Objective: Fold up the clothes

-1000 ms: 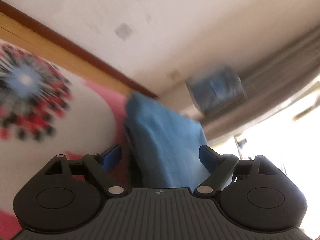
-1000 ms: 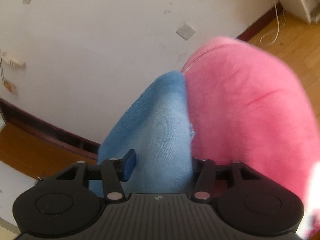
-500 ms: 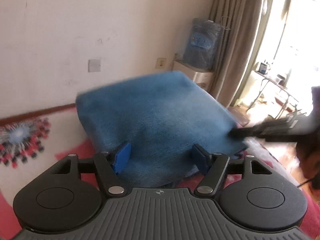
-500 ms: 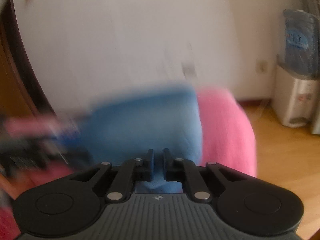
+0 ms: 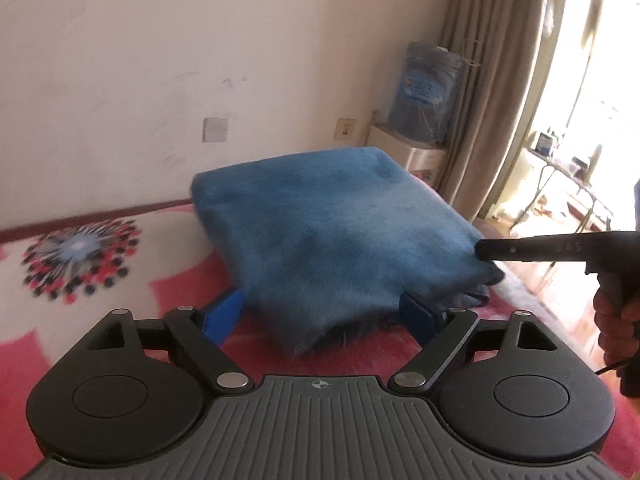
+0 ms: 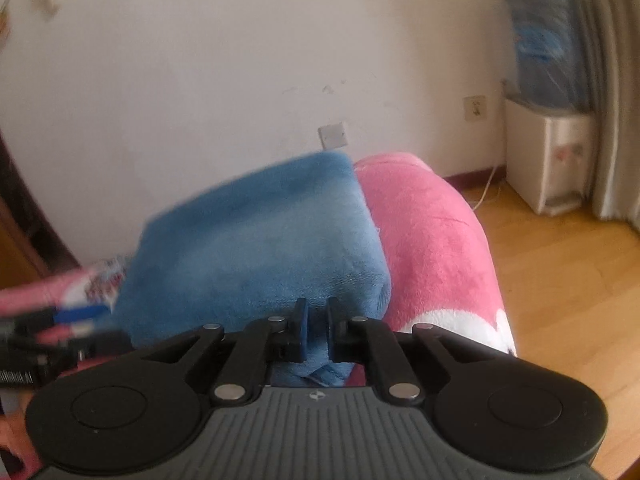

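Observation:
A folded blue fleece garment (image 5: 332, 236) lies on a pink and white blanket (image 5: 104, 280) with a flower print. My left gripper (image 5: 322, 316) is open, and the garment's near edge sits loosely between its blue pads (image 5: 224, 314). In the left wrist view, the right gripper (image 5: 486, 249) comes in from the right, held by a hand (image 5: 616, 316), with its tip at the garment's right corner. In the right wrist view, my right gripper (image 6: 317, 320) is shut on the blue garment (image 6: 256, 248), whose edge hangs under the fingers. The left gripper (image 6: 76, 316) shows blurred at the left.
The pink blanket (image 6: 432, 248) drops off at the bed's right edge onto a wooden floor (image 6: 560, 280). A white water dispenser (image 6: 548, 160) with a blue bottle stands by the wall near a curtain (image 5: 492, 80). Wall sockets (image 5: 215, 129) sit behind the bed.
Both grippers swung the blue garment over and laid it flat on the blanket. The right gripper went from open to shut on it. The left gripper stayed open.

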`<state>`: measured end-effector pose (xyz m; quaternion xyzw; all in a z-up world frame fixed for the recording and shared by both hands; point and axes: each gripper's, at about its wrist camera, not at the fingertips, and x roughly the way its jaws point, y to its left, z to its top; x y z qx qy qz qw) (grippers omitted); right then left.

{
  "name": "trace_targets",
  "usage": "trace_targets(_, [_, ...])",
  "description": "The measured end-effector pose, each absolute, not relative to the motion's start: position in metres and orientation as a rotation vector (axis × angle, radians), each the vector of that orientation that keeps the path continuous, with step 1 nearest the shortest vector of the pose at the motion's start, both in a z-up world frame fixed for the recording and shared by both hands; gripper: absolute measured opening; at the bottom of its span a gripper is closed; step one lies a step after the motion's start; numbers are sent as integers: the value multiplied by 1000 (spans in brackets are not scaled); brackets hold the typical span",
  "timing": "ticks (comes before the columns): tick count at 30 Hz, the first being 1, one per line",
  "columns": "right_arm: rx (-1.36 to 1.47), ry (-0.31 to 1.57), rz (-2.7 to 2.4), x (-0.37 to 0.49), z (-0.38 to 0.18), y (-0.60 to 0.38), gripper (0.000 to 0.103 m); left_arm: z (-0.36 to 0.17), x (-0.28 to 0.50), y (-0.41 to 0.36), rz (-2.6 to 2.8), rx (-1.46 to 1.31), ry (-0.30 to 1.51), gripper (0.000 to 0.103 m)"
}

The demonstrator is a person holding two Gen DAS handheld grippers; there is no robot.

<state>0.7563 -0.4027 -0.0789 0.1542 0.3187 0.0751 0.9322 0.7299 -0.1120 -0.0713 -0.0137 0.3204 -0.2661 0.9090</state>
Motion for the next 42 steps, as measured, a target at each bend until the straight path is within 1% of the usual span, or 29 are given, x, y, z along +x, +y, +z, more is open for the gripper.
trace_targets(4, [379,635,165,723,-60,-404,12,-52,694,-108,-534,-13,632,89])
trace_targets(9, [397,664,202,663,-35,-392,12,-24,627,-115,-473,-63,636,92])
trace_targets(10, [389,671,206,648,-29,-389,14,-19,609,-116,-458,-72,643,93])
trace_targets(11, [377,676,207,632,-22,-385,19,-13,591,-117,-445,-79,651,94])
trace_targets(12, [352,680,200,613,-14,-384,22,-7,573,-119,-436,-82,659,94])
trace_targets(14, [302,686,184,575,4,-380,34,6,536,-124,-417,-91,673,97])
trace_targets(16, [252,692,168,537,21,-376,38,22,499,-129,-395,-108,693,99])
trace_targets(17, [226,695,160,518,30,-374,45,32,481,-132,-387,-116,706,100])
trace_targets(19, [182,699,142,480,48,-372,51,55,447,-137,-376,-127,726,101])
trace_targets(21, [174,707,102,448,71,-379,64,83,419,-143,-363,-126,742,103])
trace_targets(22, [168,714,80,433,83,-383,73,99,407,-146,-350,-125,754,103])
trace_targets(24, [170,708,59,406,104,-387,77,137,383,-153,-329,-128,780,103])
trace_targets(26, [181,690,53,380,124,-389,88,171,363,-159,-316,-124,790,103])
trace_targets(29, [197,663,43,341,153,-393,99,219,332,-172,-268,-79,784,103])
trace_targets(31, [208,645,37,315,173,-396,101,240,313,-179,-215,-61,755,103])
trace_targets(35, [223,611,19,264,211,-401,103,257,283,-189,-132,-80,759,103])
trace_targets(39, [131,623,-73,236,218,-392,103,238,264,-191,-107,-110,754,103])
trace_targets(42, [34,644,-123,226,214,-378,103,219,266,-193,-88,-119,789,103])
